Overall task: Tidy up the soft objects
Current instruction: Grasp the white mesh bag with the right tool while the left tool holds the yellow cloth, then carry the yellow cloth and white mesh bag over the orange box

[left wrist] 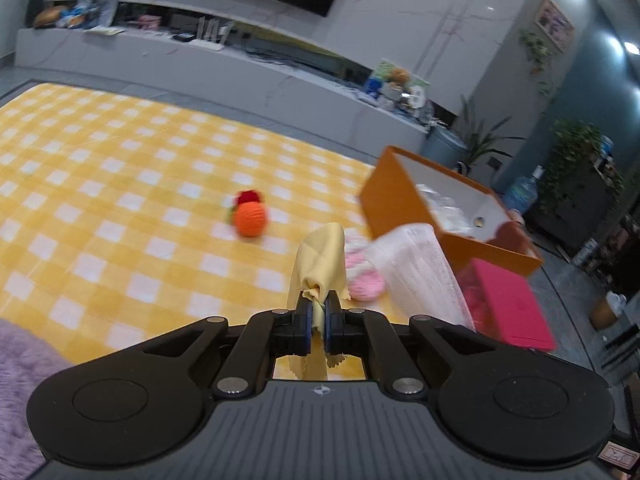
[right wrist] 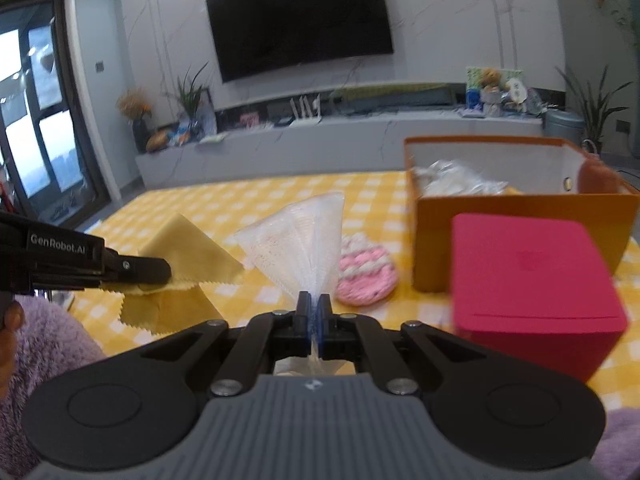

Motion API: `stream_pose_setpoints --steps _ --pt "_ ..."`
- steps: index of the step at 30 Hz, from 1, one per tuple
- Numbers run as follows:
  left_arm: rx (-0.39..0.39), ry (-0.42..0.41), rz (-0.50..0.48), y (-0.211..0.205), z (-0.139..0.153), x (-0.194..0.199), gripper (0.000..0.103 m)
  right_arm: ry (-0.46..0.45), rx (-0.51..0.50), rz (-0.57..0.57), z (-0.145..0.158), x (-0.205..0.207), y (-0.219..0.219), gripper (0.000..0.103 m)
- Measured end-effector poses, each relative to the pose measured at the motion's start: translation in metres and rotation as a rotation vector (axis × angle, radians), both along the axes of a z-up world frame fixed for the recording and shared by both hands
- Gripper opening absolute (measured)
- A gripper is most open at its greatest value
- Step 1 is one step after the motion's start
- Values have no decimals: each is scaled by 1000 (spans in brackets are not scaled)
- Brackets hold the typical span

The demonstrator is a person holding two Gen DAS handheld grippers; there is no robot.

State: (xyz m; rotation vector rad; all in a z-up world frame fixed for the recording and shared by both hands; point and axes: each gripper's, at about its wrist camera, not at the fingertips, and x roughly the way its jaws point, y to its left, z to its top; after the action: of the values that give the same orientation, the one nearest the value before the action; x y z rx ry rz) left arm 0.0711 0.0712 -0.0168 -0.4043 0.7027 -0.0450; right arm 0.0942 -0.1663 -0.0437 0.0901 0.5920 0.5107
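Observation:
My left gripper (left wrist: 318, 307) is shut on a yellow cloth (left wrist: 320, 264) and holds it above the yellow checked mat; it also shows in the right wrist view (right wrist: 160, 270) with the cloth (right wrist: 188, 256) hanging from it. My right gripper (right wrist: 313, 304) is shut on a white mesh bag (right wrist: 304, 236), also seen in the left wrist view (left wrist: 420, 272). A pink knitted pad (right wrist: 366, 276) lies on the mat beside the orange box (right wrist: 520, 236). An orange knitted fruit (left wrist: 251, 216) lies further out on the mat.
The orange box (left wrist: 400, 204) holds white plastic bags (right wrist: 456, 178). A magenta box (right wrist: 532, 284) stands in front of it at the right. A purple fluffy rug (left wrist: 20, 360) lies at the near left. A TV bench (right wrist: 360, 140) runs along the far wall.

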Motion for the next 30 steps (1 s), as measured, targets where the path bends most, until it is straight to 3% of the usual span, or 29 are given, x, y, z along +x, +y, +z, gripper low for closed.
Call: stream_pose_setpoints --steps 10,16,24,30 --pt "-6 -36 -119 -56 22 23 6 -83 85 -134 35 0 -64 0" --pt "13 -63 -188 -91 38 51 6 -132 86 -196 54 17 -101 0" --pt "35 -128 -251 -133 64 93 6 -215 -13 -218 82 57 -133 0" --pt "44 -137 -274 -159 68 127 6 -215 -106 -255 90 102 -158 0"
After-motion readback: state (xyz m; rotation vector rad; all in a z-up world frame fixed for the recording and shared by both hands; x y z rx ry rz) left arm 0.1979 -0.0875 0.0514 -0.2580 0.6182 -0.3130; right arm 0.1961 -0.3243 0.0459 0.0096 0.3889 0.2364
